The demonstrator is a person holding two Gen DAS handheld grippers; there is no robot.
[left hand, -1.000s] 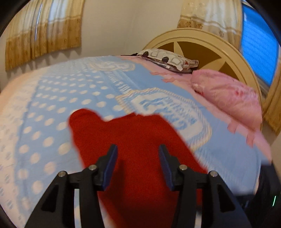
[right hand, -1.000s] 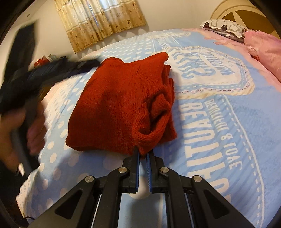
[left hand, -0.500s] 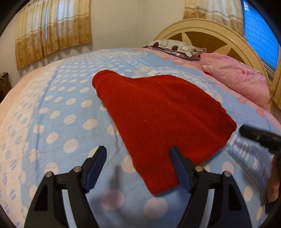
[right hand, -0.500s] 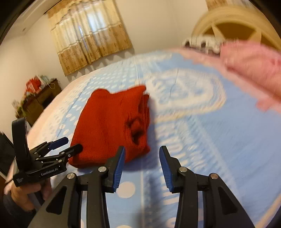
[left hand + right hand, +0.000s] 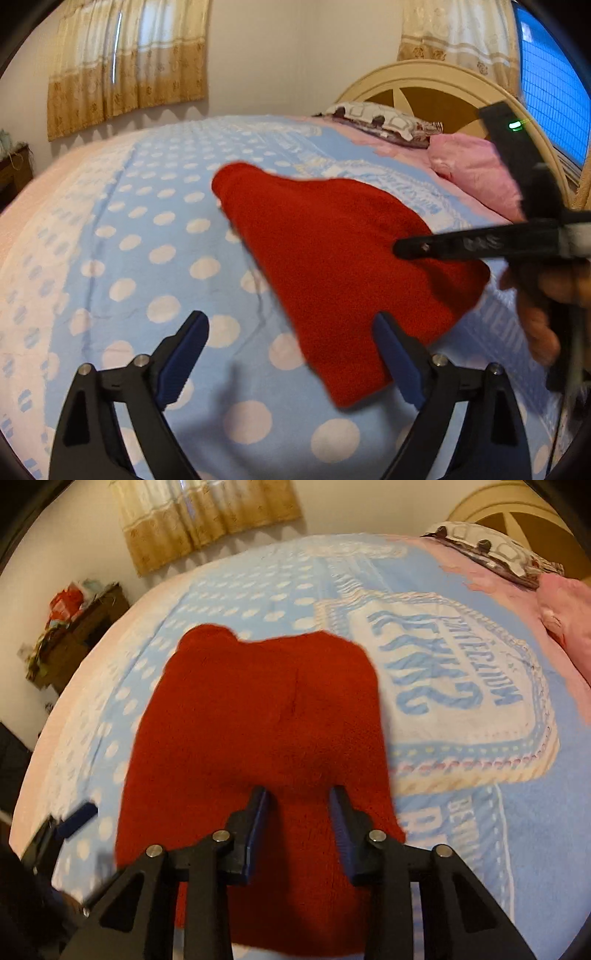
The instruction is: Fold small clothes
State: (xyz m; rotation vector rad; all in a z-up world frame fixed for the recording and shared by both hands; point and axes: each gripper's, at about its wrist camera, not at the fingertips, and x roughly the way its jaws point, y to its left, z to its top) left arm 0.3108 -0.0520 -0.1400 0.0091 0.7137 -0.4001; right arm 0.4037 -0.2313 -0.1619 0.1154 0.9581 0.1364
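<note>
On the blue polka-dot bedspread [image 5: 155, 258], the red knitted sweater [image 5: 343, 266] lies folded into a compact block, near the middle of the bed and well short of the pink pillow [image 5: 476, 173] by the cream headboard [image 5: 424, 85]. My right gripper [image 5: 299, 805] hovers low over the sweater's near half, its blue-padded jaws partly apart with nothing between them; whether the pads touch the knit I cannot tell, as the view is blurred. My left gripper [image 5: 291, 354] hangs off the sweater's left edge, jaws spread wide and empty, one finger just over the near corner of the cloth, the other over bare bedspread. From the left view my right gripper [image 5: 410, 247] reaches in across the far side of the garment.

I judge the fold nearly complete and the step in hand to be pressing and squaring the bundle, or taking hold for one last fold. To do that well I want the right jaws to come down flat and gather every layer at the near edge, not only the top one, since thick knit slips and springs back. My left gripper should pin the near-left corner so the block does not skid on the soft cover. Slow, level movement matters most: a snagged stitch would drag the layers open.
</note>
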